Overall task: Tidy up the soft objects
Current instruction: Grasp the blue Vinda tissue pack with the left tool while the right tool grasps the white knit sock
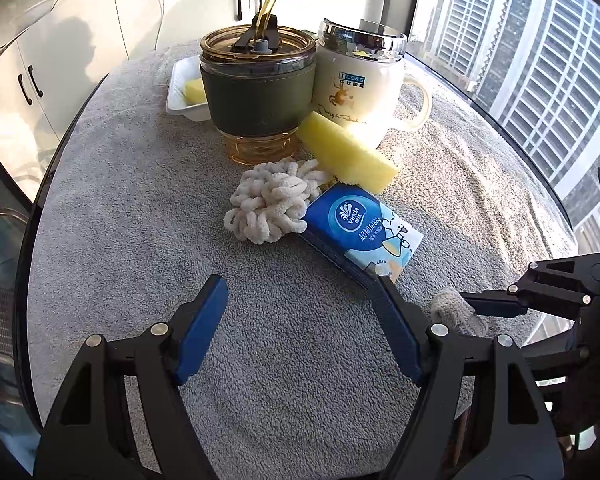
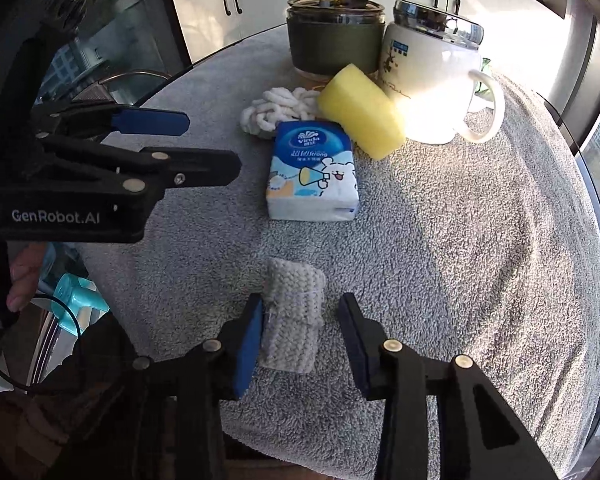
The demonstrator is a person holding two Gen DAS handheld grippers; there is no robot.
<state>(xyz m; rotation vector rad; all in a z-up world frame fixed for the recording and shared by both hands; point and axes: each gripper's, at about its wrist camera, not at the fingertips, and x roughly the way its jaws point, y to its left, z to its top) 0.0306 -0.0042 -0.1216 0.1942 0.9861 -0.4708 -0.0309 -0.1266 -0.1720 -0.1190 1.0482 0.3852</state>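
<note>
A folded grey knitted cloth (image 2: 296, 312) lies on the grey towel between the jaws of my right gripper (image 2: 300, 300). The left pad touches it and the right pad stands clear, so the gripper is open. Further back lie a blue Vinda tissue pack (image 2: 312, 172), a yellow sponge (image 2: 360, 116) and a cream chenille yarn bundle (image 2: 276, 108). My left gripper (image 1: 300, 284) hovers open and empty over the towel, its right fingertip close to a corner of the tissue pack (image 1: 360, 228). A second yellow sponge (image 1: 194, 90) sits in a white tray (image 1: 180, 104).
A green-sleeved tumbler (image 1: 256, 88) with a straw and a white lidded mug (image 1: 360, 80) stand at the back, the sponge (image 1: 348, 156) leaning against them. The round table's edge (image 1: 40, 200) curves on the left. A window lies to the right, cabinets behind.
</note>
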